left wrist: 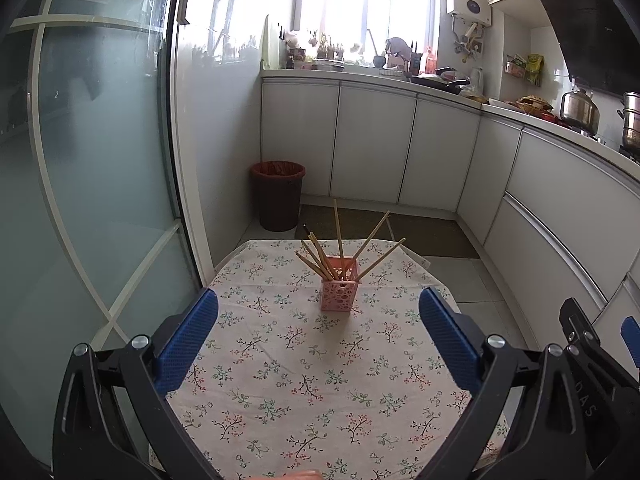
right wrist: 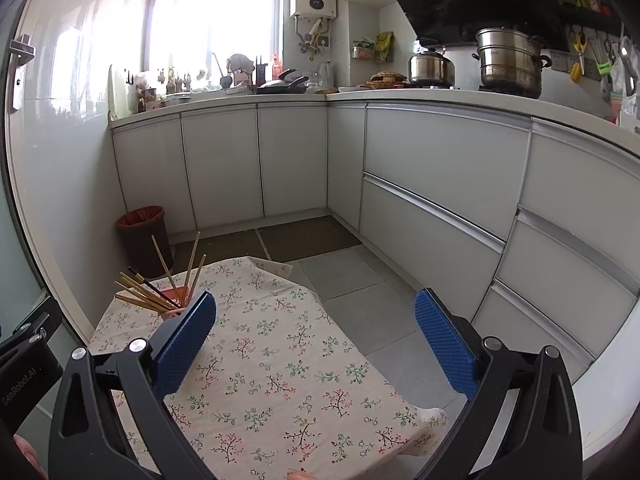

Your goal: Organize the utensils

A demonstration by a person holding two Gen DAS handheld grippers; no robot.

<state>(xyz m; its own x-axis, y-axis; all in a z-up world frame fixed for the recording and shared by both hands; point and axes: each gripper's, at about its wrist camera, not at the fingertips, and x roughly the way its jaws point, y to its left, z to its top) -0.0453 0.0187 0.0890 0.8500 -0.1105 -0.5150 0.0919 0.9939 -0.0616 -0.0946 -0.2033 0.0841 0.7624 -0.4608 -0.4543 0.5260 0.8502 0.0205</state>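
Observation:
A pink perforated holder (left wrist: 339, 289) stands upright on the floral tablecloth (left wrist: 280, 380), toward the table's far end. Several wooden chopsticks (left wrist: 339, 236) lean out of it in different directions. My left gripper (left wrist: 319, 300) hovers above the near half of the table, open, with nothing between its blue pads (left wrist: 188, 340). In the right wrist view the same holder (right wrist: 175, 300) shows at the left, partly hidden behind my right gripper's left pad (right wrist: 188, 344), with its chopsticks (right wrist: 140, 292) fanned out. My right gripper (right wrist: 316, 304) is open and empty, over the table's right side (right wrist: 288, 380).
A dark red waste bin (left wrist: 278, 194) stands on the floor beyond the table, by the glass door (left wrist: 100, 160). White cabinets (right wrist: 440, 184) wrap around the far and right sides. Pots (right wrist: 510, 62) and clutter sit on the counter. Grey floor tiles (right wrist: 360, 304) lie right of the table.

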